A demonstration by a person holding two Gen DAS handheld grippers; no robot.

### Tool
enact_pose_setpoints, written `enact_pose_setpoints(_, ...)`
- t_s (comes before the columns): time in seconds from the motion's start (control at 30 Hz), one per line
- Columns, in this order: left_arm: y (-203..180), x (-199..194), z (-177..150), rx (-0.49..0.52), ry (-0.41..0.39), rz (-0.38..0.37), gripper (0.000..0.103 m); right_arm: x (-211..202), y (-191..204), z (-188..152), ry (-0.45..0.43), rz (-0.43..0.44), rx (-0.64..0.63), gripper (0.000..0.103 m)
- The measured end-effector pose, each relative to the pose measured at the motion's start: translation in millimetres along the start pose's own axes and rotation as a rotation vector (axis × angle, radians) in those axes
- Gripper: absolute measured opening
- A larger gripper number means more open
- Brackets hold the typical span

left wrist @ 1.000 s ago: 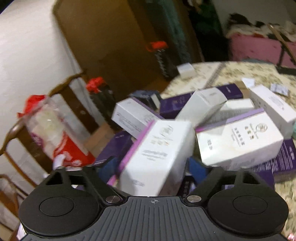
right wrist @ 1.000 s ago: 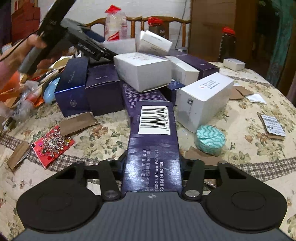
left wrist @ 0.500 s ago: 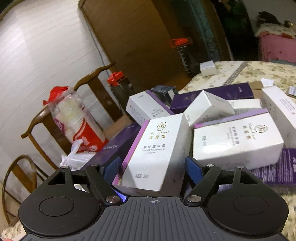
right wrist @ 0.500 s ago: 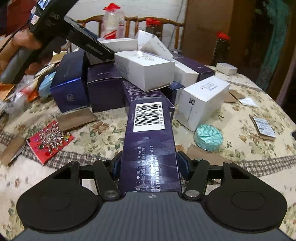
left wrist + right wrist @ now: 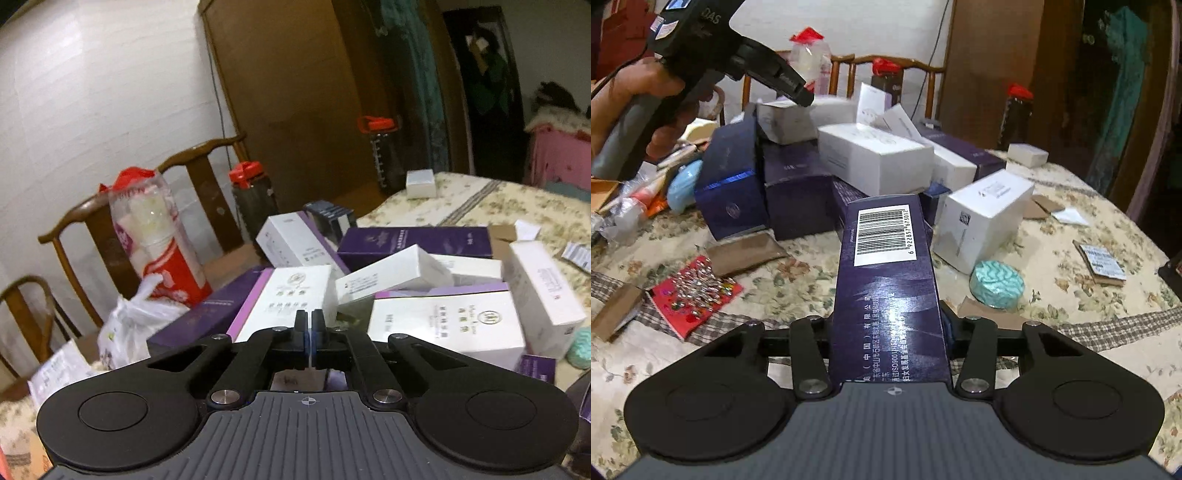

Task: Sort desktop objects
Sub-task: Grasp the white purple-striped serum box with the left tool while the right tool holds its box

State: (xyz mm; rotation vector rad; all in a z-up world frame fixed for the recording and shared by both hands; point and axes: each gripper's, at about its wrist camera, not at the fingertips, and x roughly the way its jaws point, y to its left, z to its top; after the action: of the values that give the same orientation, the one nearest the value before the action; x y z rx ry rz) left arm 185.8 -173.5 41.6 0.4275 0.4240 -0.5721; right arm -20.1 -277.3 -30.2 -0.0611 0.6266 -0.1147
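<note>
On the cloth-covered surface: box pile mid-surface | right gripper clamped on dark barcode box, keep it level, set it beside dark boxes | left gripper pressed together, empty, above pile.

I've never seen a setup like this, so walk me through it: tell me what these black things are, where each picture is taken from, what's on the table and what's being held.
There is no robot here. A person holds a black two-finger gripper in each hand, and each gripper carries a camera looking along its fingers.

In the left camera's view, the left gripper is shut with nothing between its fingers; its jaws have just closed. Ahead lies a pile of white and purple boxes on a floral tablecloth.

In the right camera's view, the right gripper is shut on a dark purple box with a barcode label. Nearby lie a teal round object and a red card of pins. At upper left, the person's hand holds the other gripper.
</note>
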Motion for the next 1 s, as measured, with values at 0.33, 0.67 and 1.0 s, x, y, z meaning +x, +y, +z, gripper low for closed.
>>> enact_pose_setpoints(0.33, 12, -16, 10, 0.113, -0.056, 0.171, 0.103, -6, -5, 1, -0.022, 0.016, 0.029, 0.052)
enact_pose_setpoints(0.67, 18, 47, 44, 0.23, 0.171, 0.143, 0.102, 1, -8, 2, -0.013, 0.037, 0.036, 0.052)
enact_pose_setpoints(1.0, 26, 68, 57, 0.137, 0.217, 0.1, 0.103, 5, -12, 4, -0.005, 0.05, 0.041, 0.053)
